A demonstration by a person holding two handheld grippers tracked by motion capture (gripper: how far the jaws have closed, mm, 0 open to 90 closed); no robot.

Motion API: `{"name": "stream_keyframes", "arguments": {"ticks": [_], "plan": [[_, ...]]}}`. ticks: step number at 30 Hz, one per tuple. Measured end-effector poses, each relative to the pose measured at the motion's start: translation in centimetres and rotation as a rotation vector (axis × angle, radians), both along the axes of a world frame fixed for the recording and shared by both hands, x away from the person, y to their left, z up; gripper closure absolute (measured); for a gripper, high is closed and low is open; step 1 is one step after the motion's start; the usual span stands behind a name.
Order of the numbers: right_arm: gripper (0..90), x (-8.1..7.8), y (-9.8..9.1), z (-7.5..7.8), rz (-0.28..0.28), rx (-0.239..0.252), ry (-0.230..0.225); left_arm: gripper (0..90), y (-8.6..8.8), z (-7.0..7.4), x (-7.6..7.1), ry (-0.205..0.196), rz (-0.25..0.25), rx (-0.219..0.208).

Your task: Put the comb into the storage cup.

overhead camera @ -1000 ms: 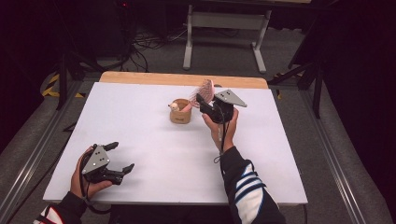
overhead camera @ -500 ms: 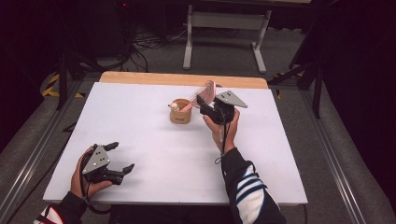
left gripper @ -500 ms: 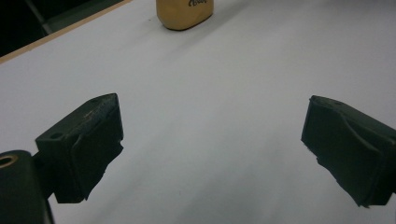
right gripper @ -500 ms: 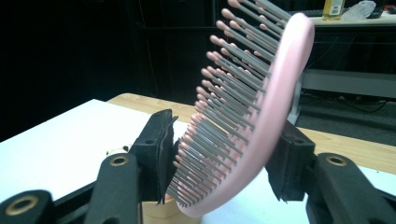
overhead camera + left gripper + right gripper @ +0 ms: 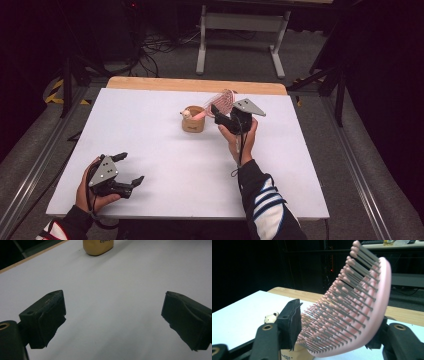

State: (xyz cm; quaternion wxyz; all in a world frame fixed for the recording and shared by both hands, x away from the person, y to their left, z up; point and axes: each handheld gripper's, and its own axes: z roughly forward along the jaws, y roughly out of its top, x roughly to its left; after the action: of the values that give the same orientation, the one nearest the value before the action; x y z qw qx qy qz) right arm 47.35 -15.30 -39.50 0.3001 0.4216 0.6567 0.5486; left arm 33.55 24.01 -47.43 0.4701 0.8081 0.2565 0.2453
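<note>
A pink hairbrush stands handle-down in a small tan cup near the table's far middle. Its bristled head leans up to the right. My right gripper reaches around that head. Its jaws have just been opening, and the brush is still between them. In the right gripper view the bristle tips end at the left pad without bending, and the right jaw sits behind the brush's back. My left gripper rests open at the near left with nothing between its fingers.
A tiny pale bear figure pokes up at the cup's rim. The white table top has a wooden strip along its far edge. Beyond it are a metal stand and cables on the dark floor.
The right gripper's jaws stand a little wider around the brush head. Both hands and the cup keep their places.
</note>
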Motion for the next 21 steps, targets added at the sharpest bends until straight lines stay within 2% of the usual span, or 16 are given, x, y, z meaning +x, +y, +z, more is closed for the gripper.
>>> {"name": "stream_keyframes", "arguments": {"ticks": [6,10,13,20,21], "plan": [[29.7,0.22,-0.06,-0.25,0.009,-0.002,0.021,6.3,-0.01,-0.01,0.01,0.002,-0.002,0.002],[28.2,0.32,-0.07,-0.34,0.018,-0.001,0.031,6.3,-0.02,-0.01,0.00,0.002,-0.004,0.002],[22.6,0.34,0.17,-0.42,0.014,-0.018,0.039,6.3,-0.02,-0.02,0.00,0.002,-0.003,0.004],[16.6,0.34,0.45,-0.60,0.016,-0.040,0.045,6.3,0.01,-0.01,-0.02,0.001,-0.003,0.000],[13.4,0.32,0.51,-0.64,0.007,-0.053,0.046,6.3,0.01,0.01,-0.02,0.001,-0.003,0.001]]}}
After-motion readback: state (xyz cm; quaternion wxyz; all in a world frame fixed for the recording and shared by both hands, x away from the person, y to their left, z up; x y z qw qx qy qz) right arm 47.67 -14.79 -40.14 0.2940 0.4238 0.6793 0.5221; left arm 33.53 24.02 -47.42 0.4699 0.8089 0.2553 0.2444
